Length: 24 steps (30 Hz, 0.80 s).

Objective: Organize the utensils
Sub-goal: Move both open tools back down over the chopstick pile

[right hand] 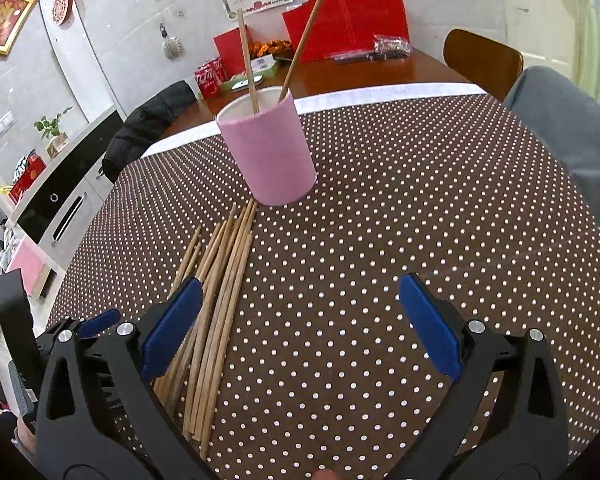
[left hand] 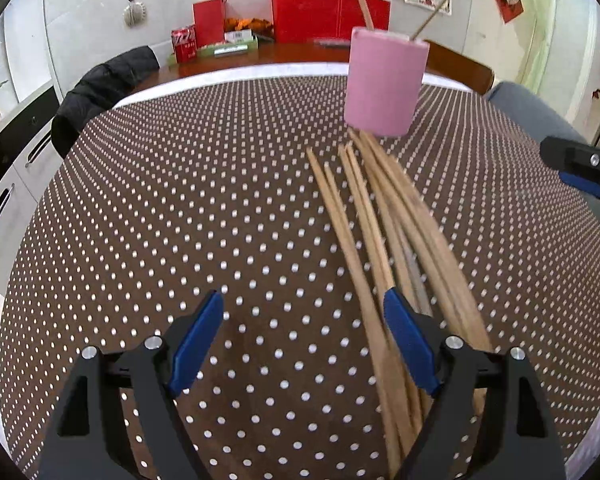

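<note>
A pink cup (left hand: 384, 82) stands on the dotted brown tablecloth with two wooden chopsticks (right hand: 252, 68) upright in it; it also shows in the right wrist view (right hand: 270, 152). Several wooden chopsticks (left hand: 384, 248) lie in a loose bundle in front of the cup, also seen in the right wrist view (right hand: 220, 300). My left gripper (left hand: 304, 320) is open and empty, low over the cloth, its right finger over the bundle's near end. My right gripper (right hand: 300, 308) is open and empty, its left finger above the bundle.
The right gripper's side shows at the right edge of the left wrist view (left hand: 580, 168). Behind the table are a black jacket on a chair (left hand: 100, 88), a red cola can (left hand: 184, 44), red boxes (left hand: 328, 12) and a wooden chair (right hand: 484, 60).
</note>
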### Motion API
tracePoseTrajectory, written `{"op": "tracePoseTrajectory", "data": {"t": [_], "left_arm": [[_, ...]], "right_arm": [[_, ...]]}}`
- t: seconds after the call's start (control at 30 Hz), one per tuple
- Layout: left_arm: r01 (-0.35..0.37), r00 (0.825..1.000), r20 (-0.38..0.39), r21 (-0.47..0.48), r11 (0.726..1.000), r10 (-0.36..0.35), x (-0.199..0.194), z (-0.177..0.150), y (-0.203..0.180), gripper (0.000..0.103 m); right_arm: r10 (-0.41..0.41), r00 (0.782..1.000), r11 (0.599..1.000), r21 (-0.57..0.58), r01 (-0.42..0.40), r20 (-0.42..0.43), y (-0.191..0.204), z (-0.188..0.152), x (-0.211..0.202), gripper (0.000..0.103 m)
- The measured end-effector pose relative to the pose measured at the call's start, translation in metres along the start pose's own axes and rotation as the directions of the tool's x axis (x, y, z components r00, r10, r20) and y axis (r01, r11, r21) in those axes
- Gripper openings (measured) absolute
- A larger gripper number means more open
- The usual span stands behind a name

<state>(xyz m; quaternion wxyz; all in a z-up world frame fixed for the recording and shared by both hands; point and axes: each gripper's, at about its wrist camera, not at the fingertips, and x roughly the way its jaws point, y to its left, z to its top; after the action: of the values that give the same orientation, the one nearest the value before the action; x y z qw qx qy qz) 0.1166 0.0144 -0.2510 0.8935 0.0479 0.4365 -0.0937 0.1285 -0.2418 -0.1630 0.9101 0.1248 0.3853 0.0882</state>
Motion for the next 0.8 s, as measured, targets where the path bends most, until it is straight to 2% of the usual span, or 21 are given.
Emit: {"op": "tracePoseTrajectory", "data": {"t": [0.47,0.63,0.8], "left_arm": [[0.011,1.0,0.006,-0.07,0.998,-0.011,-0.005,0.0,0.024,0.081],[-0.023,1.0,-0.01,-0.072,0.997,0.022,0.002,0.001,0.027,0.081],[-0.053,0.998,-0.017,-0.029,0.998,0.053,0.006,0.004,0.021,0.081]], "right_arm": [[-0.009,0.995,0.999,-0.04,0.005,-0.097,0.008,-0.016,0.026,0.097],[-0.014,0.993,0.998,-0.056,0.007,-0.119,0.011,-0.02,0.033,0.097],[-0.026,0.989,0.996,-0.087,0.014,-0.144,0.017,-0.023,0.042,0.097]]}}
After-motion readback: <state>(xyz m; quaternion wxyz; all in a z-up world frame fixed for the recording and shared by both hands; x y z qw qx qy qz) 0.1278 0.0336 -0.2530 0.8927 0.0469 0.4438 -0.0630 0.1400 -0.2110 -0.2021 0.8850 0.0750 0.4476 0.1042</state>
